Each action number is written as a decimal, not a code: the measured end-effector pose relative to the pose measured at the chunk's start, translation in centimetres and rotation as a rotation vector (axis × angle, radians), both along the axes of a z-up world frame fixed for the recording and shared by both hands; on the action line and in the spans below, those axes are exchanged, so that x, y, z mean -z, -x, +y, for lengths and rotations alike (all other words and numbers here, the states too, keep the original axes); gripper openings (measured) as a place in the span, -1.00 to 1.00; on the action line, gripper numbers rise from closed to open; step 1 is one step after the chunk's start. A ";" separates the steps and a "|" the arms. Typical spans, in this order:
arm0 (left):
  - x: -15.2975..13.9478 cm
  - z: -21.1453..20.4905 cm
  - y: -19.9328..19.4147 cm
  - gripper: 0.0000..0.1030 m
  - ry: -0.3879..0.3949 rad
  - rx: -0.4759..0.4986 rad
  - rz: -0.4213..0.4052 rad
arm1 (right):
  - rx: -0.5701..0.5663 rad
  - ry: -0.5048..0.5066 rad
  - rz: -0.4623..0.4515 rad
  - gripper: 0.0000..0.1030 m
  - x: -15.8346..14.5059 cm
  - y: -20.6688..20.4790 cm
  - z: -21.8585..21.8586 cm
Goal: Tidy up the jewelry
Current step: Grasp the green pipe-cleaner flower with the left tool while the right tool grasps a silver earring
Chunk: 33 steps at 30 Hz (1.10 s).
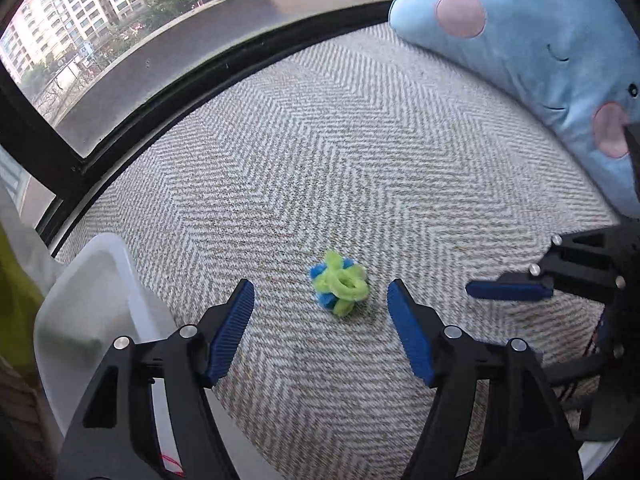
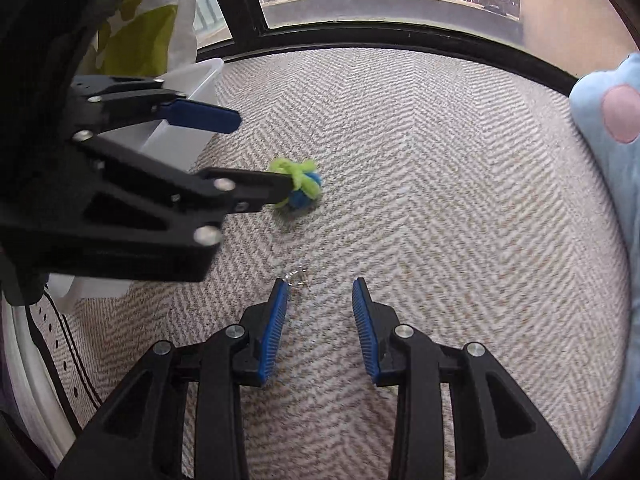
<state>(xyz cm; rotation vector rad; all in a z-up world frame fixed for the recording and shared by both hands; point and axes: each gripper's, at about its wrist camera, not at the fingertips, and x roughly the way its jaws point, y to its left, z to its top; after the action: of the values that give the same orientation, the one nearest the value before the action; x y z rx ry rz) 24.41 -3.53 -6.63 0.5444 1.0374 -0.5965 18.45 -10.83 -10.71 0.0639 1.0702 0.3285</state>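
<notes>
On the herringbone-woven window seat [image 1: 340,152], the knotted green-and-blue fuzzy hair tie [image 1: 339,282] lay just ahead between the wide-open left hand-held gripper [image 1: 320,328], the nearer one, while the right hand-held gripper [image 2: 320,320] waited open, empty.

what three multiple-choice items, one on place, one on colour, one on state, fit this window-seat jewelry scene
1. Where does the fuzzy knotted pipe-cleaner ornament lie?
A. in the white plastic bin
B. on the grey herringbone cushion
C. on the blue plush pillow

2. Which colours is the ornament?
A. red and white
B. pink and black
C. lime green and blue

3. How does the left gripper stand?
A. open, empty
B. shut on the ornament
C. shut on a ring

Key: 1 B, it rests on the weave, apart from the translucent white plastic bin; 2 C, green loops cross blue fuzz; 3 A, its blue pads flank the ornament with gaps.
</notes>
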 end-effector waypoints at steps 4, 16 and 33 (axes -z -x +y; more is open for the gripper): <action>1.0 -0.8 -1.1 0.31 -0.031 -0.029 -0.008 | 0.010 -0.002 0.001 -0.32 0.0 0.1 0.4; 3.5 -1.8 -2.4 -0.45 -0.063 0.019 0.035 | 0.007 -0.014 0.005 -0.30 0.9 0.5 1.9; 4.0 -0.9 -3.4 -0.52 -0.029 0.009 0.057 | 0.017 -0.008 -0.005 -0.71 0.7 0.9 1.4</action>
<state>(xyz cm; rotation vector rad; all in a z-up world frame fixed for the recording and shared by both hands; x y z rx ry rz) 27.81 -4.47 -10.67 0.5607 1.0991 -0.6086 17.54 -9.39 -11.45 0.0795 1.0632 0.3179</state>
